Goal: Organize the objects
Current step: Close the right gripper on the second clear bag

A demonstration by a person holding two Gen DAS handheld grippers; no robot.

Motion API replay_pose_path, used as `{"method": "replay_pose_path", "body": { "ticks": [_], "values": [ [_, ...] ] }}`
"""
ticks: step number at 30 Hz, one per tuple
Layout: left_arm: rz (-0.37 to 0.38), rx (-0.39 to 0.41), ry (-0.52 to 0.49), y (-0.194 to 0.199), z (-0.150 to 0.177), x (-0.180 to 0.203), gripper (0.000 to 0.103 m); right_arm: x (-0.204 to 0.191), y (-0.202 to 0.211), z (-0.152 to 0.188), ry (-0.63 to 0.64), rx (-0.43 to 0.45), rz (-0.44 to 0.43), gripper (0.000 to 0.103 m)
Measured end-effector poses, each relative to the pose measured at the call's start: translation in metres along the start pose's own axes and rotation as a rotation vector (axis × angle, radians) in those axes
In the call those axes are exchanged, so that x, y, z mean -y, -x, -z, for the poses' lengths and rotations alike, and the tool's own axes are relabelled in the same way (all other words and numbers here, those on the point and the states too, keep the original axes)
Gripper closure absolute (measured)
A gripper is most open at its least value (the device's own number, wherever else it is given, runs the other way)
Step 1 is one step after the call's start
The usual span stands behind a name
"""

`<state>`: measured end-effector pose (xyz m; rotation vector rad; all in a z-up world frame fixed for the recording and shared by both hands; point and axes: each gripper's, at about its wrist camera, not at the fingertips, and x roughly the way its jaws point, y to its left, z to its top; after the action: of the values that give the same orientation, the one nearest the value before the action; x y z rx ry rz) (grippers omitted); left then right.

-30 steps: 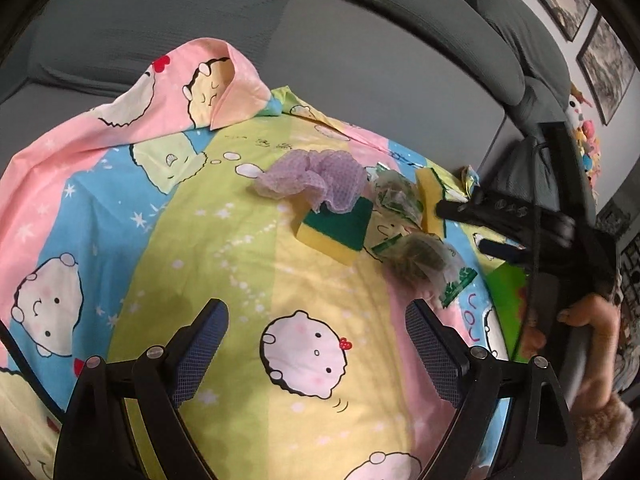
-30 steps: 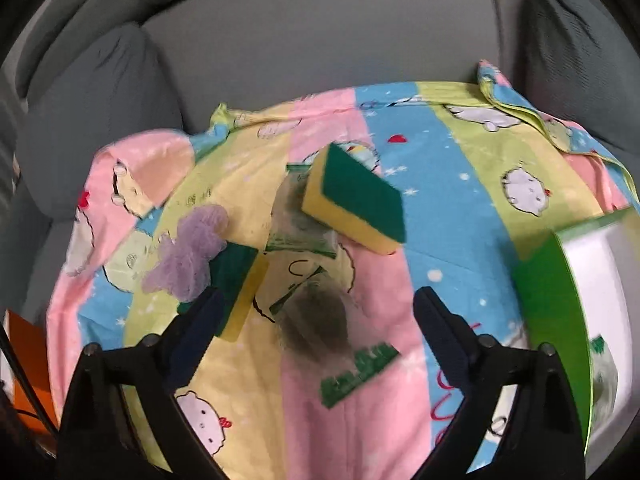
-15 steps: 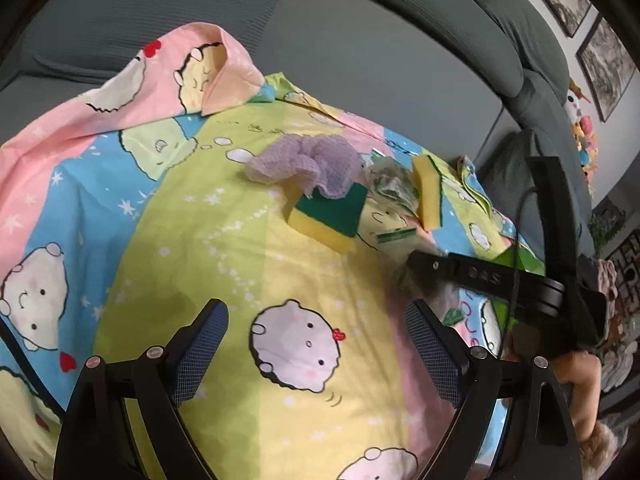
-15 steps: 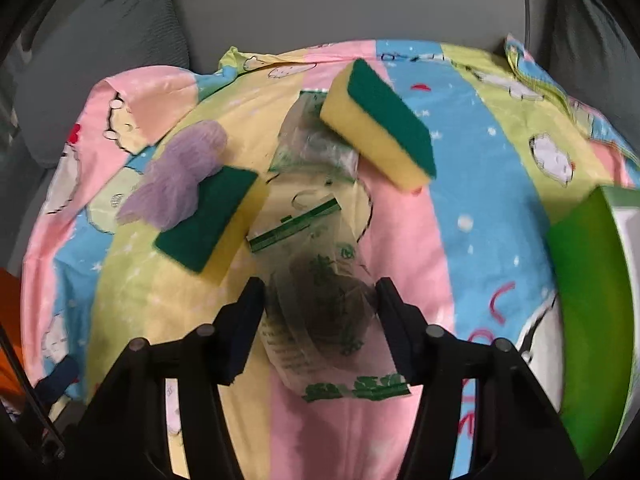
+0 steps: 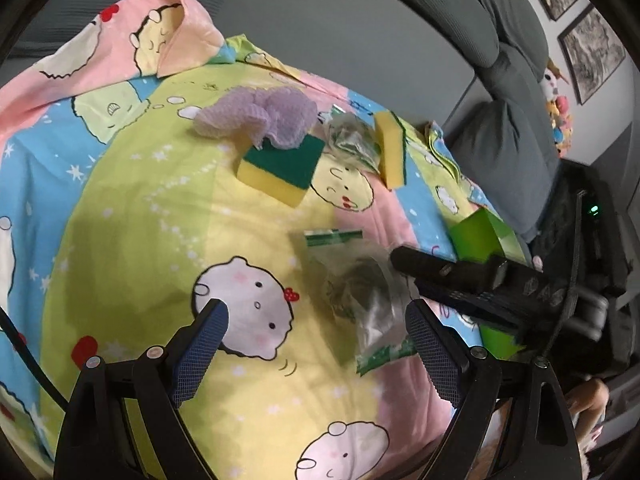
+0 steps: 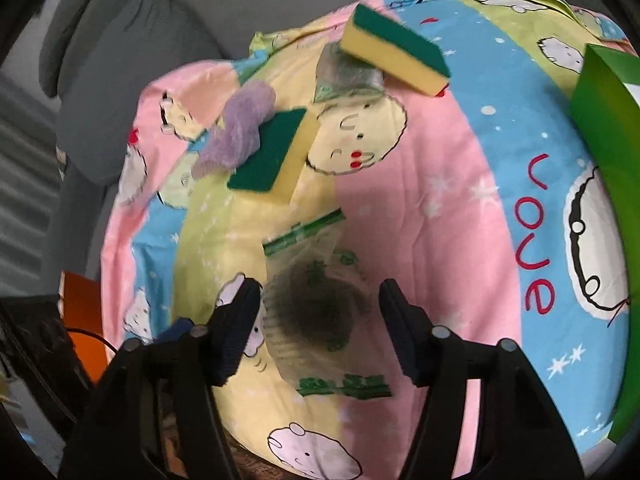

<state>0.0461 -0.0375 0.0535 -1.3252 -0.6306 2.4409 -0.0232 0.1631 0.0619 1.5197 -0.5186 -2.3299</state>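
We are picking up the bagged scourer [image 6: 320,312]; our right gripper [image 6: 320,312] straddles it, jaws just reopened, pads apart from the plastic. Next we close squarely; our left gripper [image 5: 316,344] hangs wide, empty.

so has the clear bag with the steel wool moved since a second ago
Yes. In the right wrist view the bag now lies clear of the nearer sponge, closer to the camera; earlier it sat beside that sponge. The right gripper, jaws just reopening, straddles it.

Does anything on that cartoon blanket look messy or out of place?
Yes. One sponge lies tilted, partly on a clear packet. The purple mesh cloth is crumpled over another sponge's corner. Nothing looks spilled or damaged.
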Motion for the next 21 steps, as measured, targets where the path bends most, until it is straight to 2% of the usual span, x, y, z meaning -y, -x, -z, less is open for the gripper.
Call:
{"method": "replay_pose_path", "body": {
  "ticks": [2, 6, 18, 20, 21],
  "values": [
    [-0.001, -0.004, -0.009, -0.004, 0.001, 0.004, 0.013, 0.004, 0.010, -0.002, -0.014, 0.040, -0.017, 0.035],
    [0.000, -0.022, -0.031, -0.014, 0.004, 0.015, 0.013, 0.011, 0.018, -0.005, -0.020, 0.058, -0.055, 0.035],
    [-0.023, -0.062, -0.038, -0.041, 0.009, 0.029, 0.013, 0.015, 0.004, -0.001, -0.001, -0.017, -0.093, 0.038],
    [-0.033, -0.068, -0.037, -0.046, 0.010, 0.030, 0.013, 0.013, 0.000, 0.000, 0.004, -0.035, -0.091, 0.040],
    [-0.034, -0.071, -0.038, -0.047, 0.010, 0.030, 0.013, 0.013, -0.002, 0.001, 0.007, -0.042, -0.089, 0.044]
  ]
}}
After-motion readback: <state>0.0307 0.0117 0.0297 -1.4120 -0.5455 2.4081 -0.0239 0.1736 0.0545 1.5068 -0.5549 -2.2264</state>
